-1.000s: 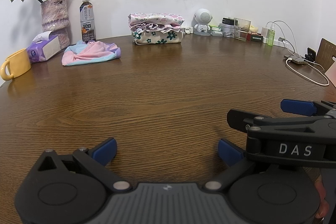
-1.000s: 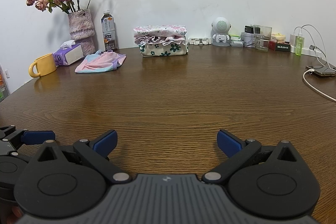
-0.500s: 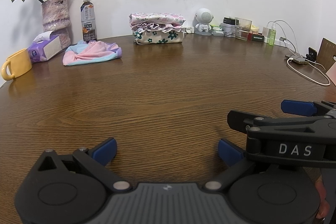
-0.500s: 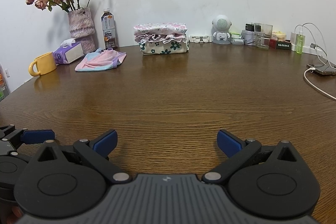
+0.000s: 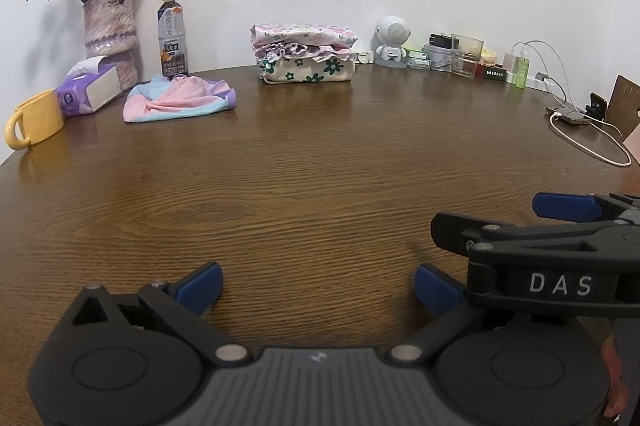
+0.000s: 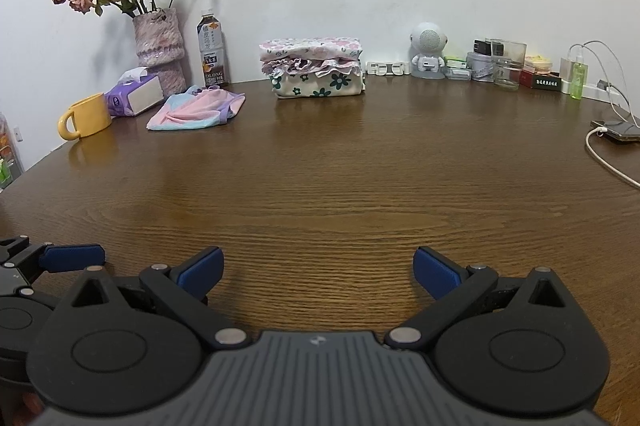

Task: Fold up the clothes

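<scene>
Both the left gripper (image 5: pixel 318 284) and right gripper (image 6: pixel 319 268) are spread wide and hold nothing; the unfolded pink cloth (image 5: pixel 179 98) lies left of the folded stack (image 5: pixel 306 58), near the bottle (image 5: pixel 172 34)

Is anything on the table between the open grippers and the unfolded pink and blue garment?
Nothing visible: bare table lies between both grippers and the garment. The mug and tissue box sit beside it.

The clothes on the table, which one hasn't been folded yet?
The pink, blue and purple garment, lying crumpled beside the tissue box. The floral pieces sit folded in a neat stack by the wall.
</scene>
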